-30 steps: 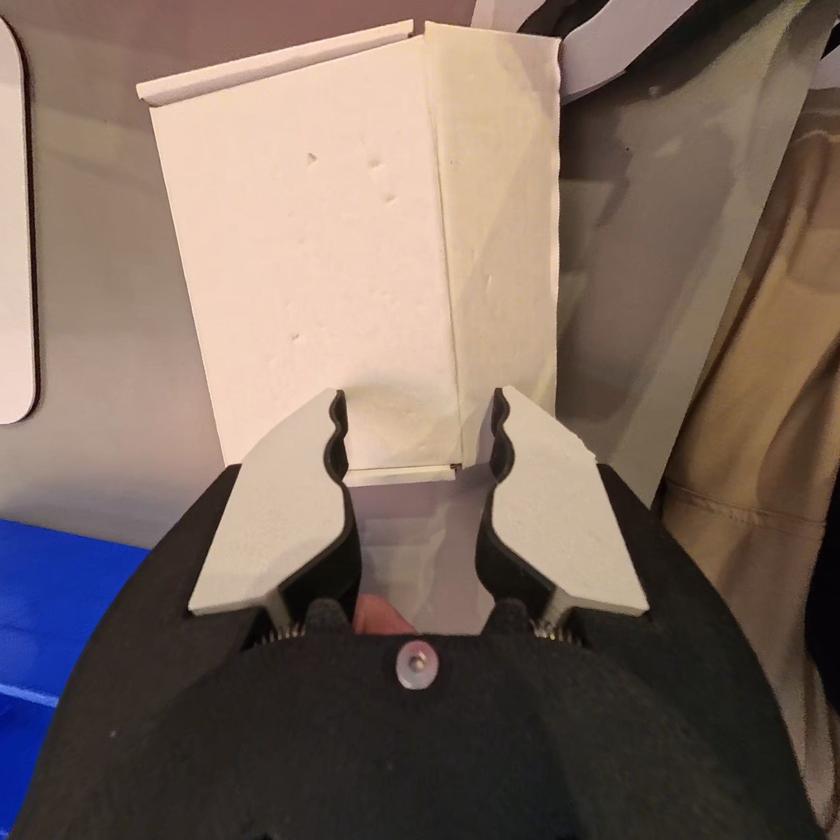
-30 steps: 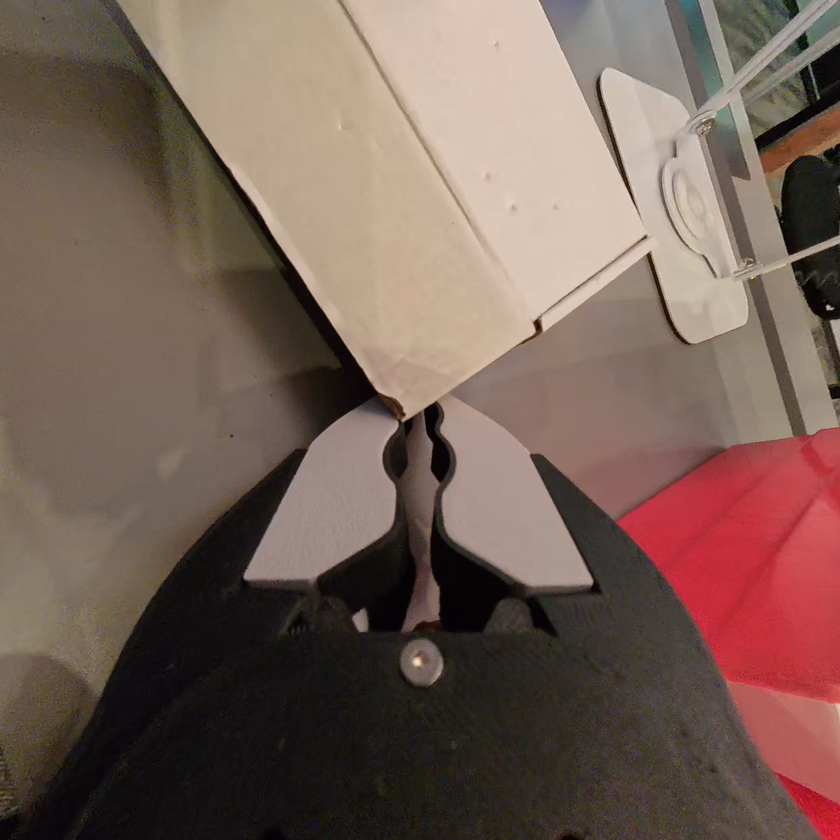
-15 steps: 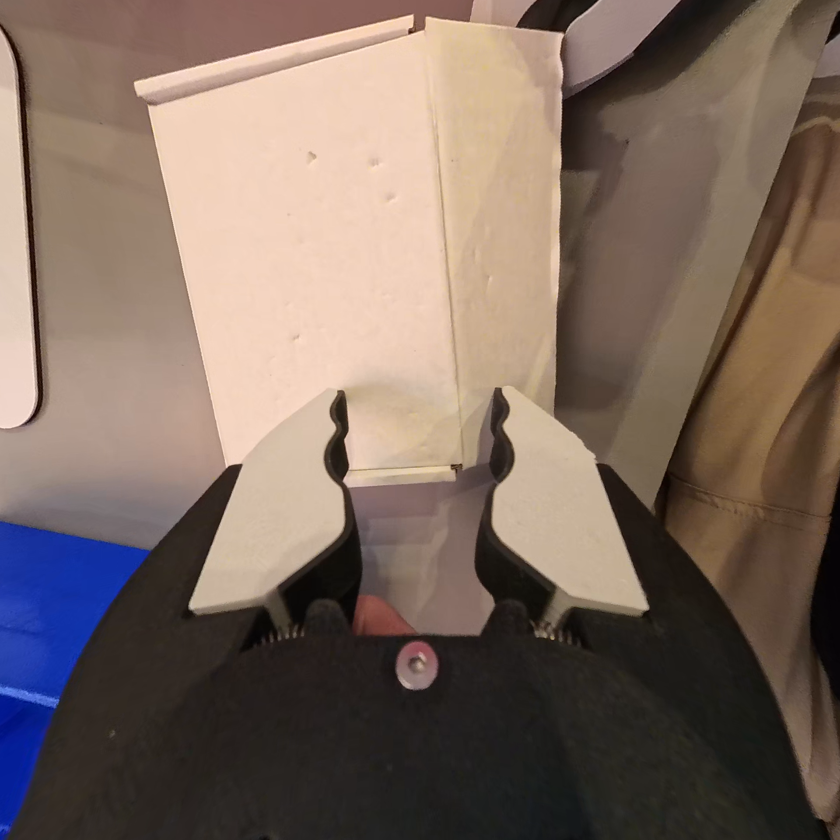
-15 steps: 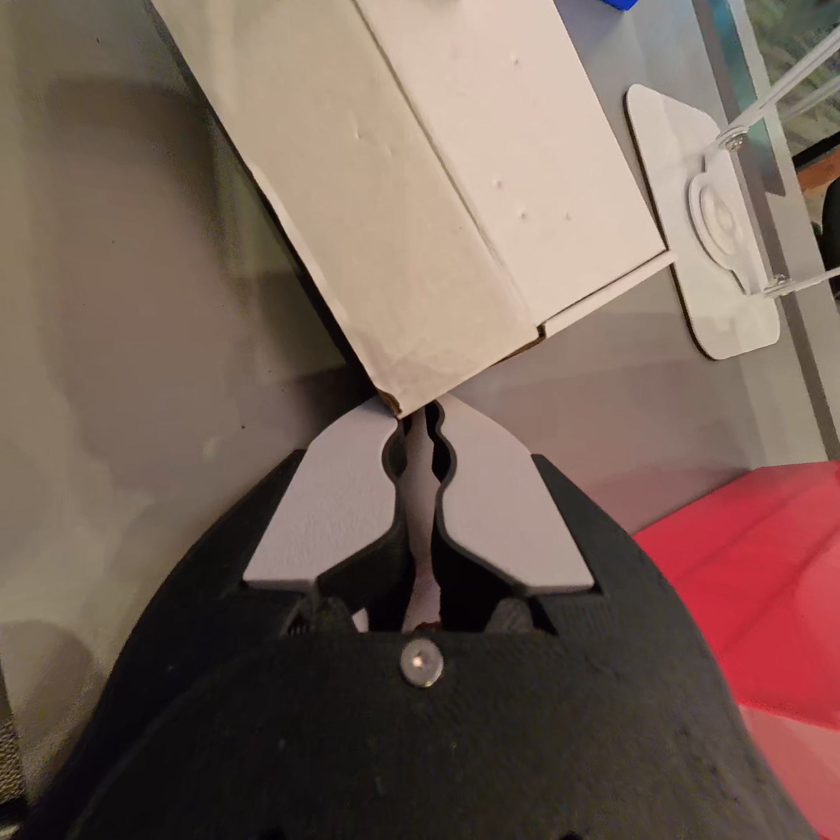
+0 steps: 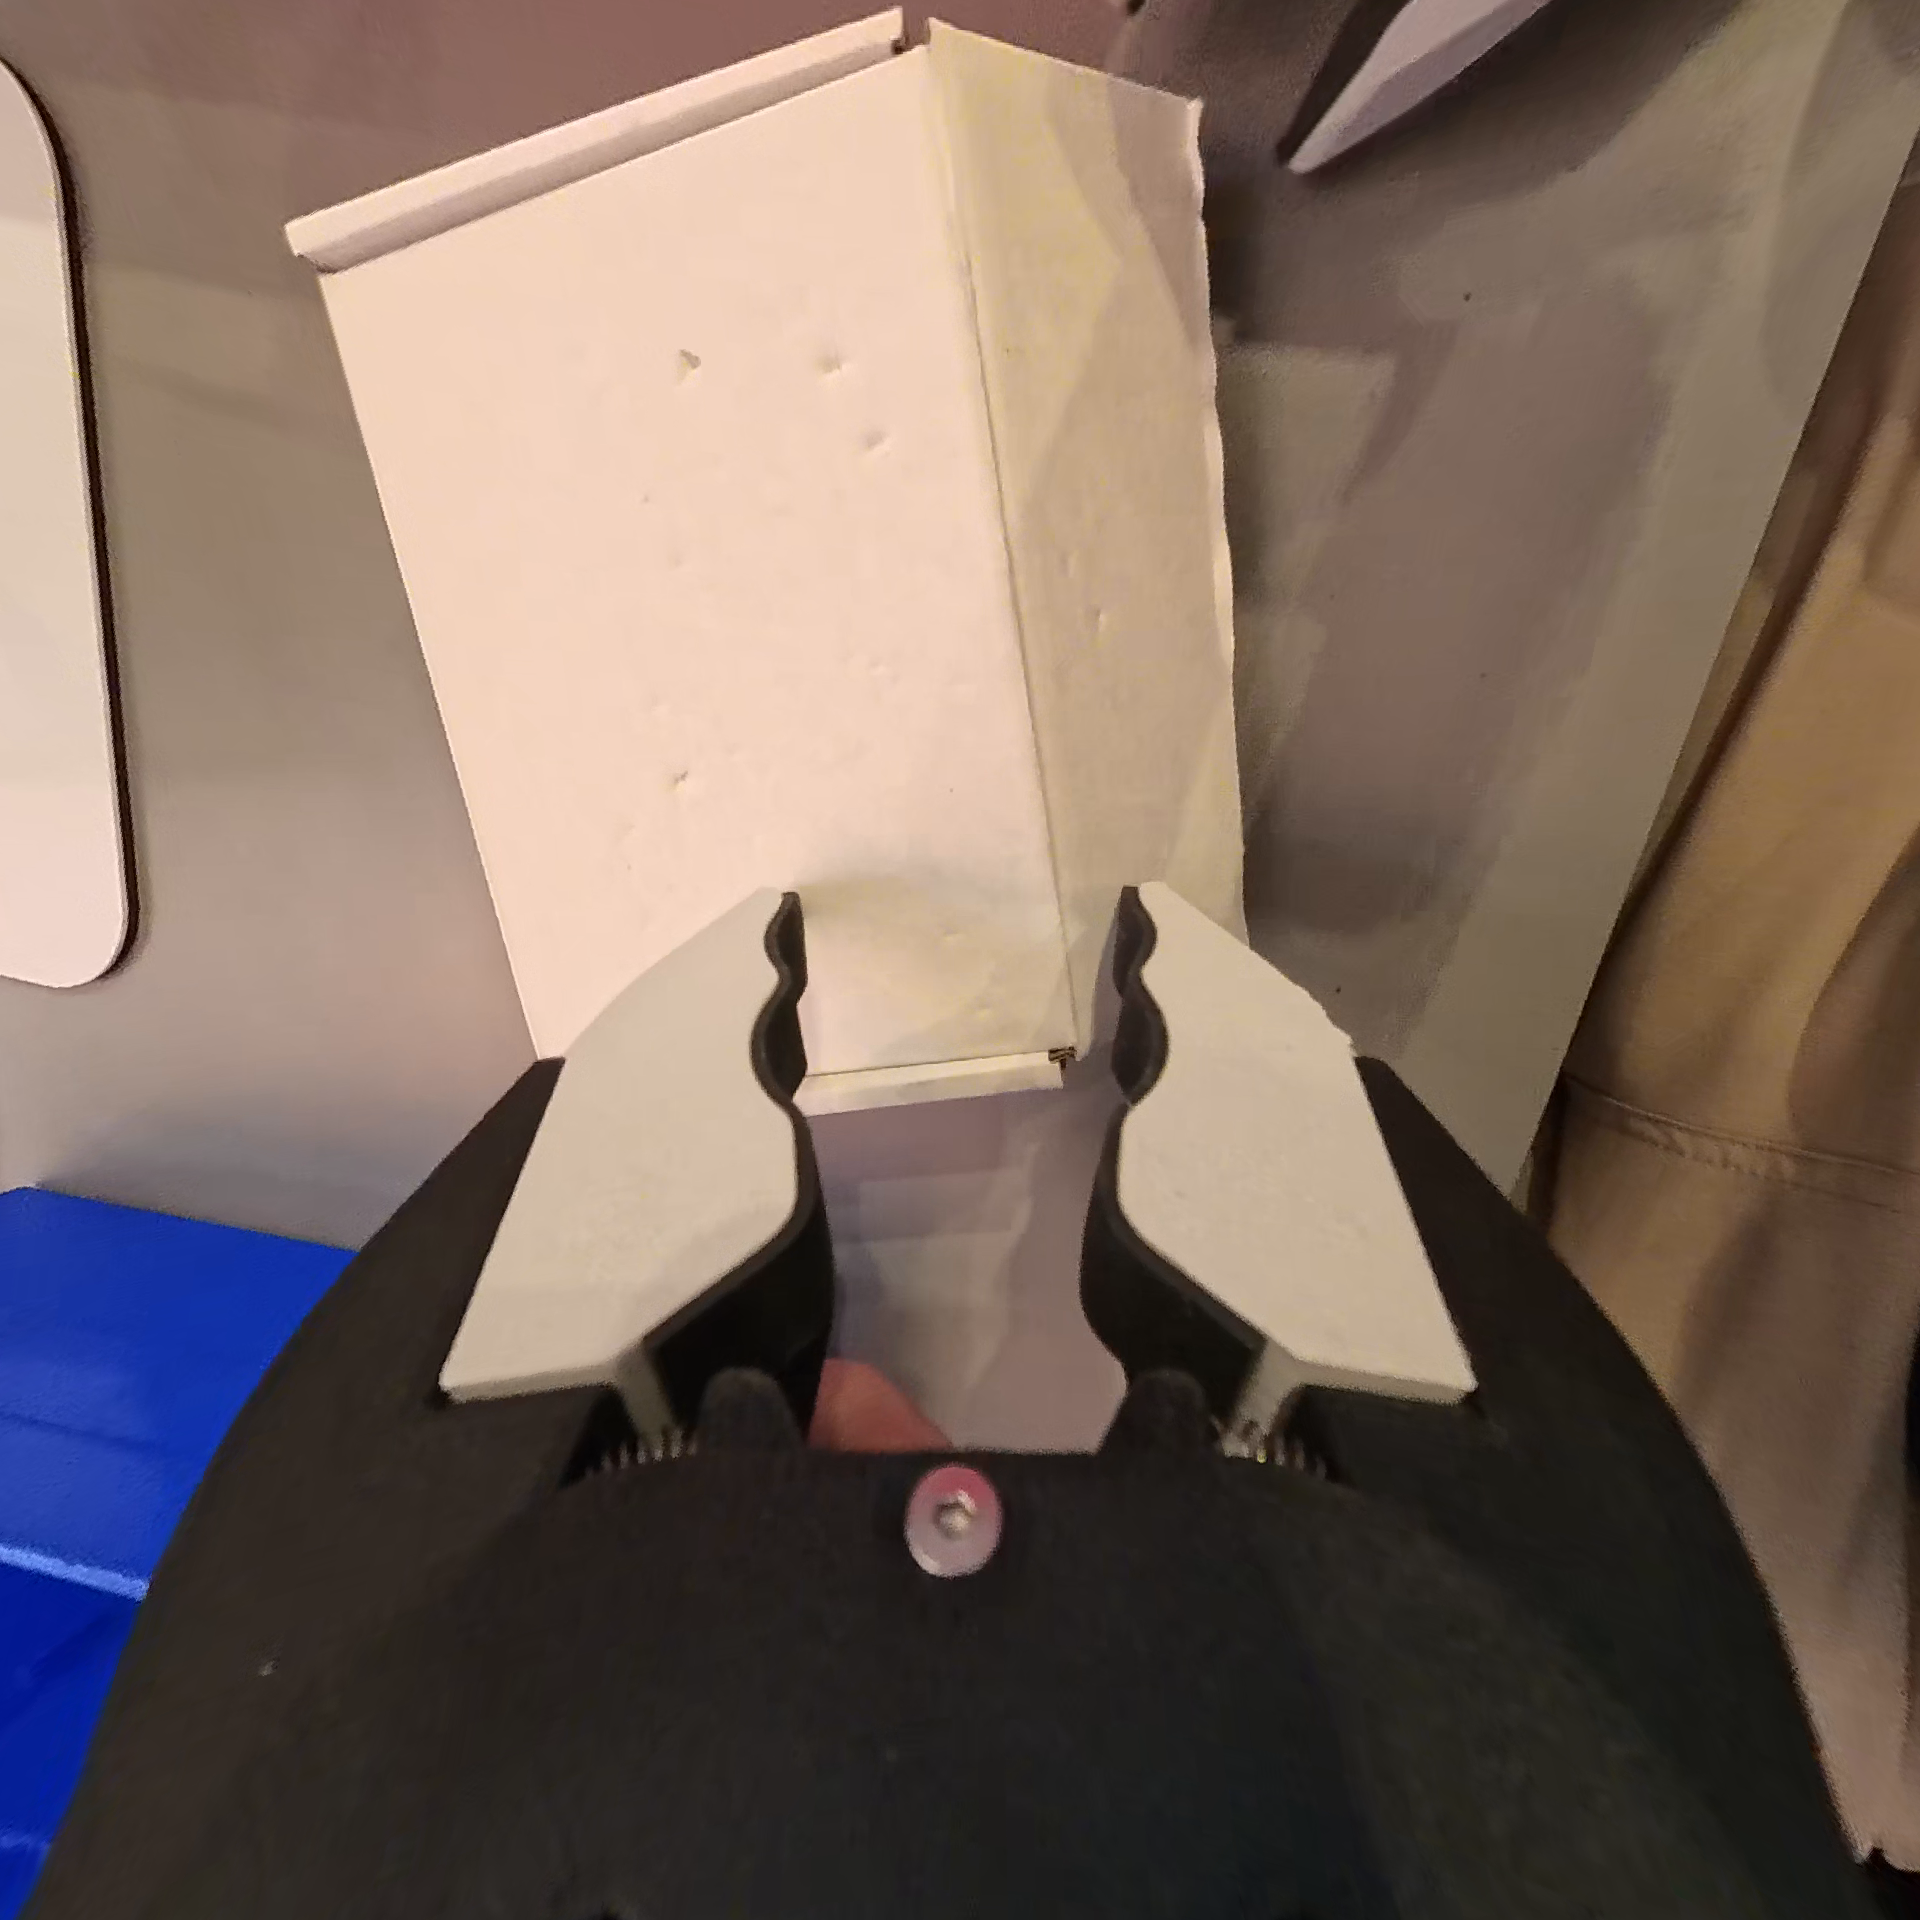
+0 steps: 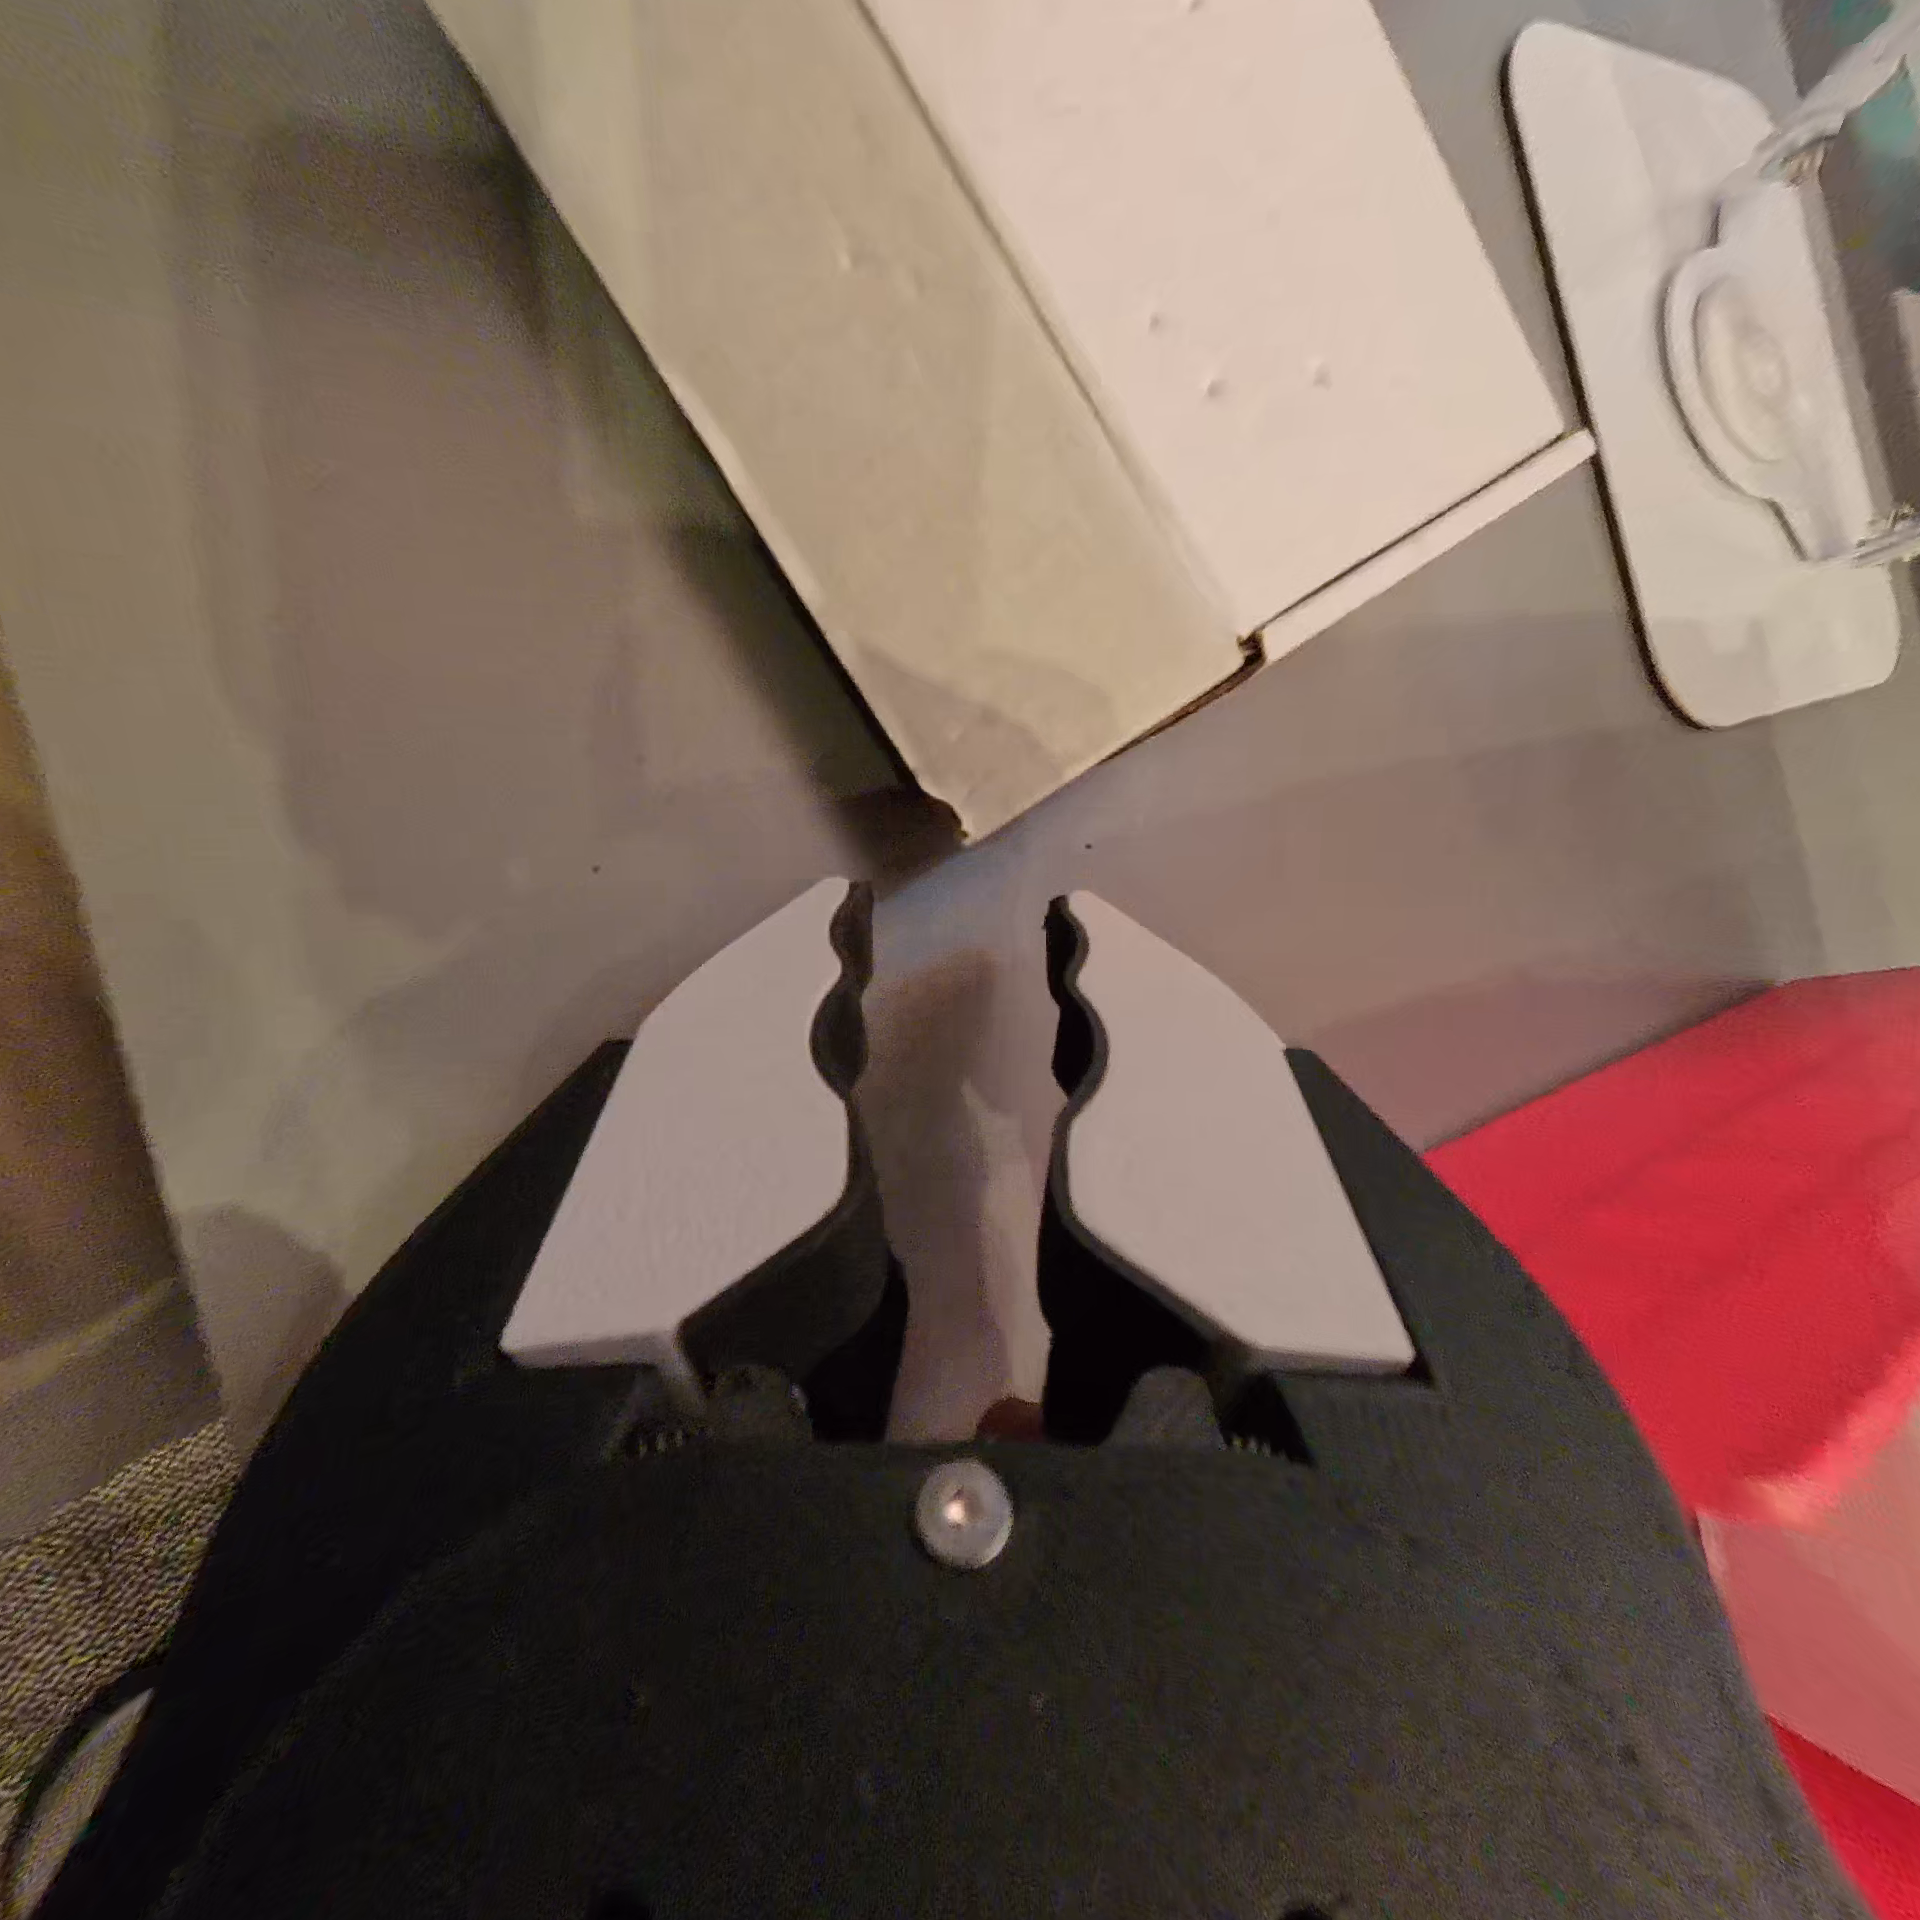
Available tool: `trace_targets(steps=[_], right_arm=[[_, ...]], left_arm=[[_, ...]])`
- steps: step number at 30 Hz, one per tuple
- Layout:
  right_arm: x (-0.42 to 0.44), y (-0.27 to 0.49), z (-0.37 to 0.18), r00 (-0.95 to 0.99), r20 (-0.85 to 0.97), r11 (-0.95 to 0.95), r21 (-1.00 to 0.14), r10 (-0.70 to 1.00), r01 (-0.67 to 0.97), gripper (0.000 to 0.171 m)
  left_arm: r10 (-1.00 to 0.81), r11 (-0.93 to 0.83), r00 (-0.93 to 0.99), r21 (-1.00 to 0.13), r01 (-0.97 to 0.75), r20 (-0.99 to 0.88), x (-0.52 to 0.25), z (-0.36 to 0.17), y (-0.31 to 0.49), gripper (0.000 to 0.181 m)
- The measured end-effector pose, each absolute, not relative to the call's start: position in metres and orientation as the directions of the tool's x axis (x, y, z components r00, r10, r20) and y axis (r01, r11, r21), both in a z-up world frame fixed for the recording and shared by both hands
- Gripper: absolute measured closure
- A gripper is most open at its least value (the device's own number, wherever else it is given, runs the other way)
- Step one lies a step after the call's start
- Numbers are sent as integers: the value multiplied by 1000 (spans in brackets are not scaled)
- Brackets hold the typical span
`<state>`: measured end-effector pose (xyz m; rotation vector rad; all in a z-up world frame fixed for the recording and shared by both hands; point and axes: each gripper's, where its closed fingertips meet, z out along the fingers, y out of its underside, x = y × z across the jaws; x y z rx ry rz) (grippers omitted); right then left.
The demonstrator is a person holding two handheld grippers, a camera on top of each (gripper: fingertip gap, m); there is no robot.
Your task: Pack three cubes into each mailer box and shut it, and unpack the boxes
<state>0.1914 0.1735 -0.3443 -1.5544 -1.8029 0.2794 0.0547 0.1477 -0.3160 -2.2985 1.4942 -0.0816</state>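
Closed white cardboard mailer box [image 5: 727,582] sits on the grey tabletop [image 5: 260,727], dead ahead of both tongs. Long axis runs away from the left tongs [image 5: 961,961], angled a bit to their left; near short end lies between the spread tips, lid flap edge just below them.

Left tongs: wide open, holding nothing — hovering over the box's near end. Whether they touch the box, can't tell.

Right tongs [image 6: 956,935]: partly open, empty, tips just short of the box's near bottom corner [image 6: 961,821] — not touching. From that side the box [image 6: 1039,416] runs diagonally up and left.

Left looks nearer and better lined up, so I'd judge it takes the next contact.

Box condition: lid down, small dents and dimples on top, corner slightly frayed with brown board showing. Contents not visible.

Blue bin [image 5: 156,1403] left, red bin [image 6: 1714,1247] right, white rounded plate [image 6: 1704,416] beyond the box.
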Motion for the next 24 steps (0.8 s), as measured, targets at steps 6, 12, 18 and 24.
trace_targets(steps=[6, 12, 18, 24], right_arm=[[184, 185, -324, 79, 405, 229, -656, 911, 719, 143], [170, 188, -316, 43, 479, 296, -608, 877, 736, 146], [153, 187, -308, -120, 574, 444, -467, 810, 765, 127], [145, 193, -319, -234, 547, 472, -347, 804, 811, 122]], left_arm=[[-888, -344, 424, -356, -869, -177, 55, -316, 148, 124], [-885, -330, 420, -367, -870, -202, 55, -316, 148, 124], [-875, -282, 384, -335, -899, -294, 56, -321, 144, 112], [-864, -244, 381, -388, -889, -330, 57, -325, 143, 101]])
